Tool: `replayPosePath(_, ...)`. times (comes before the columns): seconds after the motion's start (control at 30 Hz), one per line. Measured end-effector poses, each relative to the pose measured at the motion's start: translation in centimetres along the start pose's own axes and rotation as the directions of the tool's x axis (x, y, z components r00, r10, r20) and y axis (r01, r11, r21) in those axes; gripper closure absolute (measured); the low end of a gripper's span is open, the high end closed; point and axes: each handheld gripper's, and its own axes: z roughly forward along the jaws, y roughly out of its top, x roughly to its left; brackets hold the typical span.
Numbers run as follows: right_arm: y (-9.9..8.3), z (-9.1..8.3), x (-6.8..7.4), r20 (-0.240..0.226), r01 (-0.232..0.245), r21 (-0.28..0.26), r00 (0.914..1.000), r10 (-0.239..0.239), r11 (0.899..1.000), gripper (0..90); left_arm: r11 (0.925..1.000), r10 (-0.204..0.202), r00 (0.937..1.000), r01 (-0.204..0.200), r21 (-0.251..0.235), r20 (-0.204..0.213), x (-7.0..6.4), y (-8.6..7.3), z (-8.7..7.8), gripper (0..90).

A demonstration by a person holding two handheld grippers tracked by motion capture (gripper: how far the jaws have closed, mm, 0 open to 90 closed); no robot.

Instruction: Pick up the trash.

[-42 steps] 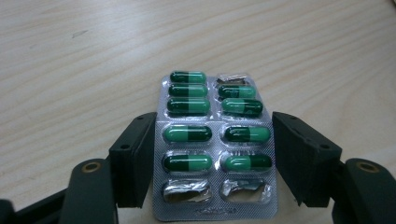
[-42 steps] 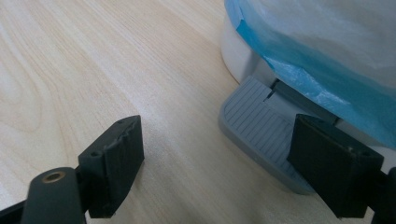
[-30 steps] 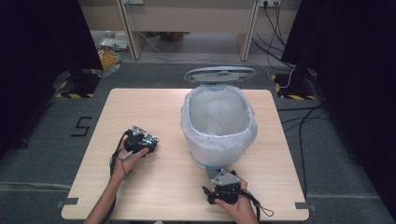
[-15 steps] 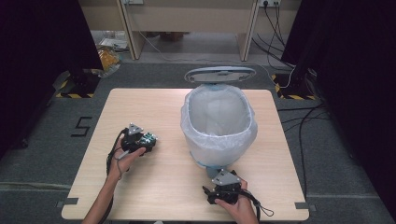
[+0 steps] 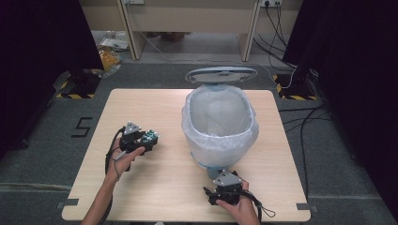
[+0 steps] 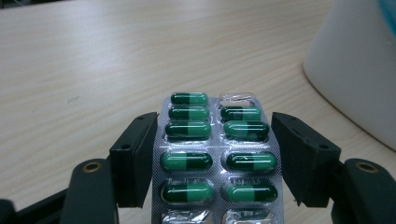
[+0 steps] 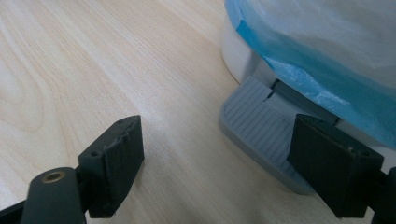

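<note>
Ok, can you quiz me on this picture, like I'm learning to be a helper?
1. True or false: the lid of the bin is shut.
2. What colour are the capsules in the blister pack between the fingers of the left gripper? A red, B green, C yellow.
3. Fill in: the right gripper is open beside the bin's grey ribbed ____.

Key: 1 false, it stands open. 2 B. 3 pedal.
</note>
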Motion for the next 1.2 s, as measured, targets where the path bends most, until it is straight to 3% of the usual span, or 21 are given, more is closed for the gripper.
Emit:
replayPosePath(0.17,0.0,0.0,0.0,0.002,0.0,-0.001,1.0,0.0,1.0,18.4,0.9988,0.018,0.9998,-0.018,-0.045,0.012,-0.6,0.9,-1.2,34.0)
replayPosePath(0.27,0.0,0.0,0.1,0.002,-0.003,0.0,1.0,0.003,1.0,18.4,0.9976,0.007,0.9986,-0.003,-0.069,0.052,-1.0,1.3,-1.9,34.0)
replayPosePath(0.47,0.0,0.0,0.0,0.001,-0.002,-0.001,1.0,0.002,1.0,18.4,0.9943,0.027,0.9963,-0.018,-0.105,0.082,-2.0,2.2,-3.4,34.0)
replayPosePath(1.2,0.0,0.0,0.1,0.003,0.004,0.0,1.0,-0.004,1.0,18.4,0.9813,0.083,0.9925,-0.066,-0.181,0.089,-3.8,3.4,-6.2,34.0)
